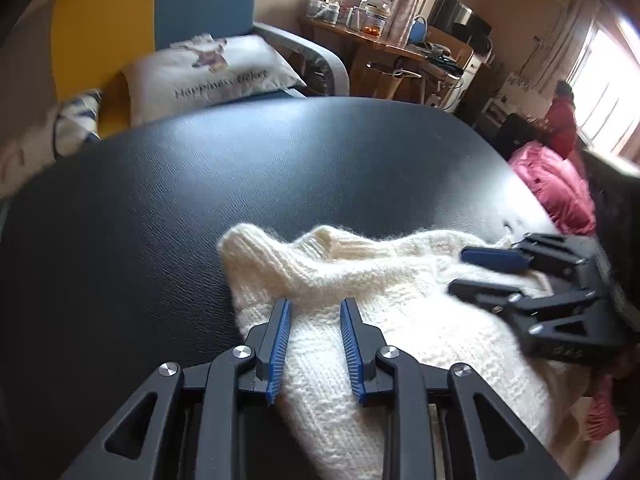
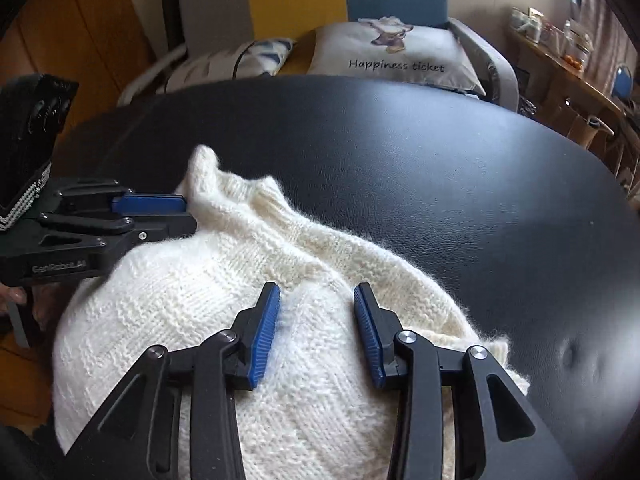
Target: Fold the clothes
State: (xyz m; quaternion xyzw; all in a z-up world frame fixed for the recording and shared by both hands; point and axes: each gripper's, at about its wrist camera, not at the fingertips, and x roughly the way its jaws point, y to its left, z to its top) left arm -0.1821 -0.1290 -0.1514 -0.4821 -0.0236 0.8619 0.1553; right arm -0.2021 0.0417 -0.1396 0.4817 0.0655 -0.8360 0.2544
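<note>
A cream knitted sweater [image 1: 384, 276] lies bunched on the black padded table [image 1: 180, 184], its ribbed collar toward the far side and its lower part hanging over the near edge. My left gripper [image 1: 315, 305] sits low over the sweater's left part, open, and the blue pads hold no fabric between them. My right gripper [image 1: 457, 273] comes in from the right over the other shoulder, also open. The right wrist view shows the right gripper [image 2: 316, 288] above the mounded sweater [image 2: 192, 304]. There the left gripper [image 2: 189, 213] points at the shoulder from the left.
Behind the table [image 2: 440, 168] stands a sofa with a "Happiness ticket" pillow [image 1: 212, 70] and a patterned cushion [image 2: 240, 60]. A wooden desk [image 1: 360, 42] with jars is at the back right. A pink garment [image 1: 556, 188] lies off the table's right edge, and a person in red [image 1: 562, 120] stands by the window.
</note>
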